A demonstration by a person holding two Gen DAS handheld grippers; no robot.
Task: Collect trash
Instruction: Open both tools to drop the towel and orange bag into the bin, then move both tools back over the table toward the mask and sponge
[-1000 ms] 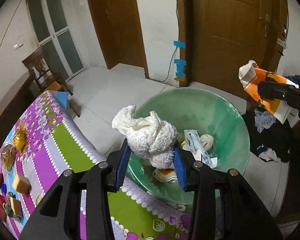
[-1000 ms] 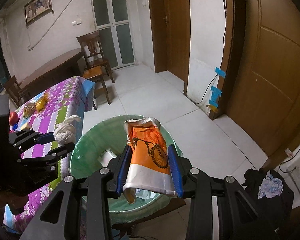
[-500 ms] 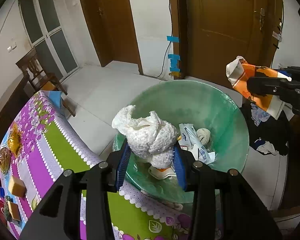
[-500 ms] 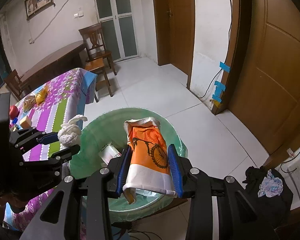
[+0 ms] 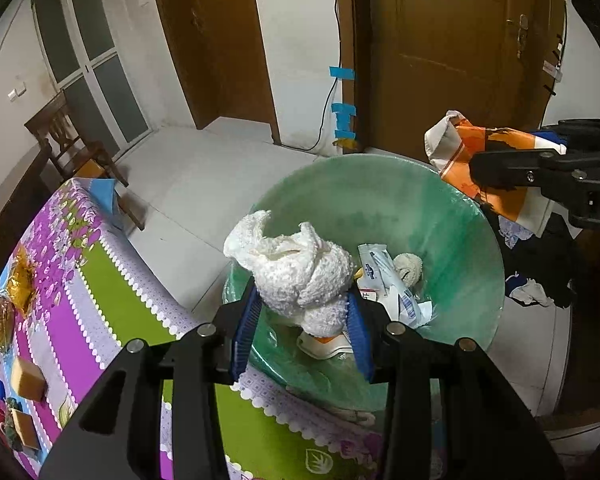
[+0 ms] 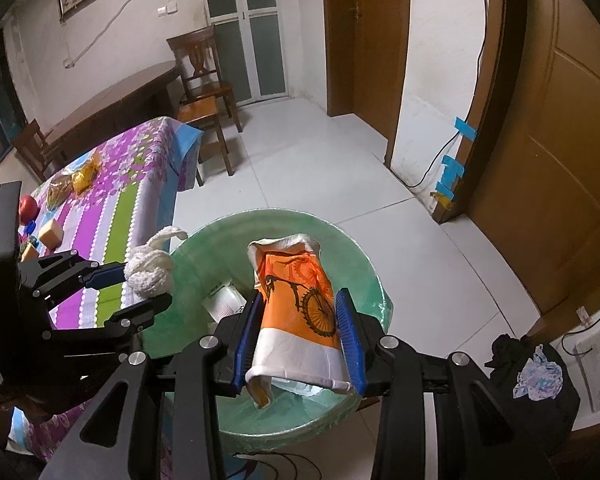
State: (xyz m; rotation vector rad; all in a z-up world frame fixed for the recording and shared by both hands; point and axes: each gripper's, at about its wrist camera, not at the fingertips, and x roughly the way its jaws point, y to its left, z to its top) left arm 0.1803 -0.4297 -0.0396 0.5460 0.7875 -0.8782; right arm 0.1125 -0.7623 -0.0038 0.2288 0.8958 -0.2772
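Big green bin point(image 5: 400, 200) now square under both hands, closer and fuller in both wrist views than a second ago, standing on the floor right against the edge of the striped counter point(image 5: 100, 280). Already in it: a white wrapper point(image 5: 384, 276), a small crumpled ball point(image 5: 410, 266) and an orange-and-white scrap at the bottom.

Right gripper point(image 6: 300, 336) slid in over the bin during the last second, no longer out at its far rim. Fingers point(image 6: 350, 340) narrow and clamped on the crushed orange paper cup point(image 6: 296, 304) with the bicycle print, cup lying along the fingers, above the bin's mouth.

Left gripper point(image 5: 302, 332) barely shifted, fingers point(image 5: 246, 324) clamped at a middling width on the wad of white tissue point(image 5: 296, 268), hanging over the near side of the bin just past the counter's edge.

Both grips unchanged, nothing released yet. Carry looks finished on both sides; drop looks like the next call, and from here both pieces should fall inside, the tissue with less margin at the near rim.
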